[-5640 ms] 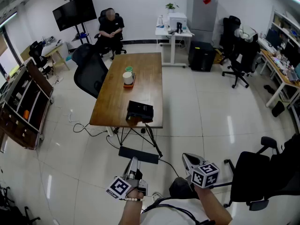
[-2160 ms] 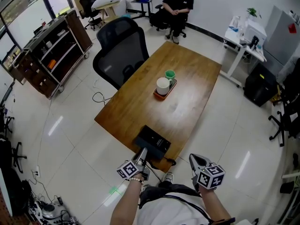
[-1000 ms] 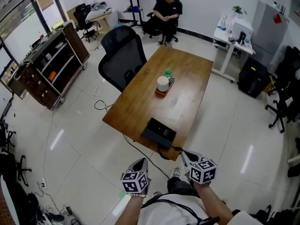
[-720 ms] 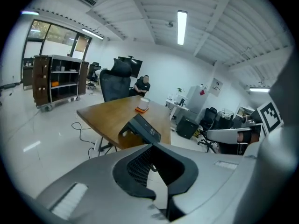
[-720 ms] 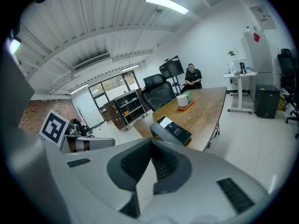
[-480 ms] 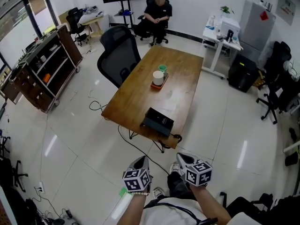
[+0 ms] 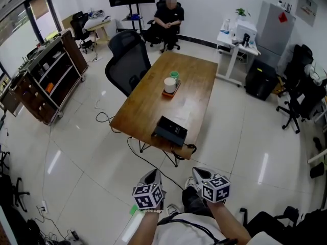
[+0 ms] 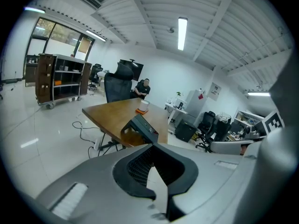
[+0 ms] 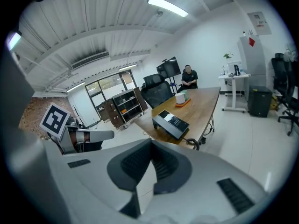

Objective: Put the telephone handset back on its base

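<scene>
The black telephone (image 7: 170, 131) lies at the near corner of the wooden table (image 7: 153, 93), and its coiled cord (image 7: 191, 148) hangs over the edge. I cannot tell the handset apart from the base. Both grippers are held close to the person's body, well short of the table. My left gripper (image 7: 153, 175) is shut with nothing in it, and so is my right gripper (image 7: 196, 172). In the left gripper view the telephone (image 8: 142, 129) shows beyond the closed left gripper (image 8: 152, 145). The right gripper view has the telephone (image 9: 171, 121) past the closed right gripper (image 9: 150, 142).
A white mug (image 7: 169, 84) and a green cup (image 7: 174, 75) stand on an orange mat mid-table. A black office chair (image 7: 125, 60) stands at the table's left side. A person sits at the back (image 7: 168, 15). A shelf cart (image 7: 43, 75) stands left, office chairs (image 7: 299, 96) right.
Some two seconds ago the left gripper reached the telephone at the table's edge. Since then both grippers have drawn back with the person, and the table now lies farther off.
</scene>
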The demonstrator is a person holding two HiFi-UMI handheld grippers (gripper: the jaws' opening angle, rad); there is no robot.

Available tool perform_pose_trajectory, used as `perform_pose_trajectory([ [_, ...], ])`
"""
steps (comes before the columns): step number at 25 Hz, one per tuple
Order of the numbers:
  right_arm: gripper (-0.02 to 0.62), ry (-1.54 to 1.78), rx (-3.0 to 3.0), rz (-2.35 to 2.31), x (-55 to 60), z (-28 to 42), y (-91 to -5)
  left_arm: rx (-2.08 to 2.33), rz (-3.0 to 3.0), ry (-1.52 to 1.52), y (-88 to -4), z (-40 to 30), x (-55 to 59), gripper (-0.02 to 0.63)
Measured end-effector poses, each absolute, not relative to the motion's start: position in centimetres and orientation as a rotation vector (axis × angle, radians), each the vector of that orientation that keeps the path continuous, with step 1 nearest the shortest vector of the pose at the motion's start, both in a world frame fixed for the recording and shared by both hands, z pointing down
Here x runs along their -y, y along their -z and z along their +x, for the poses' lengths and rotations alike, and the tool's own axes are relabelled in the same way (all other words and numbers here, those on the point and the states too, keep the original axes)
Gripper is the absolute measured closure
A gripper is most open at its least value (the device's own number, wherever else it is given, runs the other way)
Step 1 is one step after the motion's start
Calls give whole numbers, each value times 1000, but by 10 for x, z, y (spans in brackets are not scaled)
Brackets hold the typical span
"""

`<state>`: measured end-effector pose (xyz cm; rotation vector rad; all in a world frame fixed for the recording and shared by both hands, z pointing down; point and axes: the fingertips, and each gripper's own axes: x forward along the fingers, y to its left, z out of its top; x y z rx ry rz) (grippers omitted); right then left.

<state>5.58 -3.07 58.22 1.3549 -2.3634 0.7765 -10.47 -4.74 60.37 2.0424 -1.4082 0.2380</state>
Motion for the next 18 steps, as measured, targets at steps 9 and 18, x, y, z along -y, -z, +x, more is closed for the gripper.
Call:
perform_pose_trajectory([
  [9, 594, -766, 2365, 1377, 29, 64, -577, 1409, 2059, -217, -596, -100, 53, 588],
  [18, 594, -737, 2371, 1363, 25, 64, -573, 1407, 2052, -197, -598, -94, 49, 588],
])
